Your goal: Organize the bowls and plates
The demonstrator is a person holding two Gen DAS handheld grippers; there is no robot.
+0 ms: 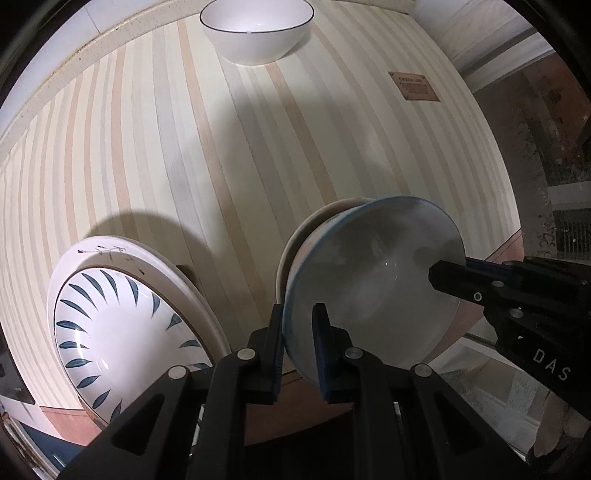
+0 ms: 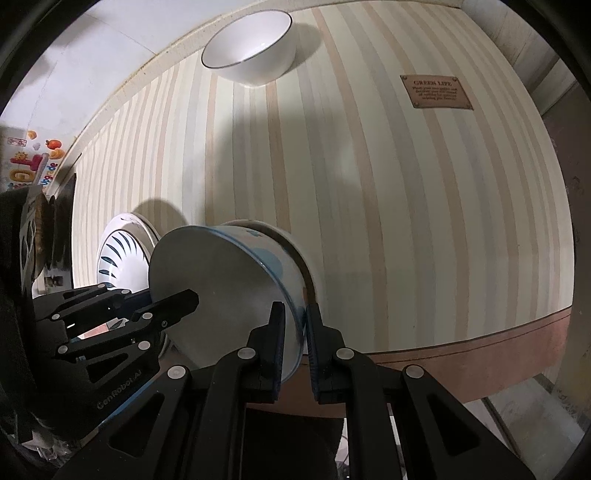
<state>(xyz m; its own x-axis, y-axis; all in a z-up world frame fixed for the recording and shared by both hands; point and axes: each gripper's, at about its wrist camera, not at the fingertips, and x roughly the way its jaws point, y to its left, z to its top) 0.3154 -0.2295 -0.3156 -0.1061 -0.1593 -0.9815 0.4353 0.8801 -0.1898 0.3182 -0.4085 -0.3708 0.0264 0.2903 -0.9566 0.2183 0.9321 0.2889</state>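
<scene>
Both the left gripper [image 1: 299, 345] and right gripper [image 2: 295, 343] have jaws clenched on the blue-rimmed bowl's [image 1: 373, 273] rim above the striped tabletop [image 1: 221, 147].

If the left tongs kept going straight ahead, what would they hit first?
Beyond the blue-rimmed bowl they grip, likely bare striped tablecloth; the white bowl lies far ahead, though depth is unclear.

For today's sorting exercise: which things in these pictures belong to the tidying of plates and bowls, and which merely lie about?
Belong: blue-rimmed bowl, held by left gripper and right gripper; leaf-patterned plate; white bowl.

Lying about: brown label; colourful stickers.
</scene>
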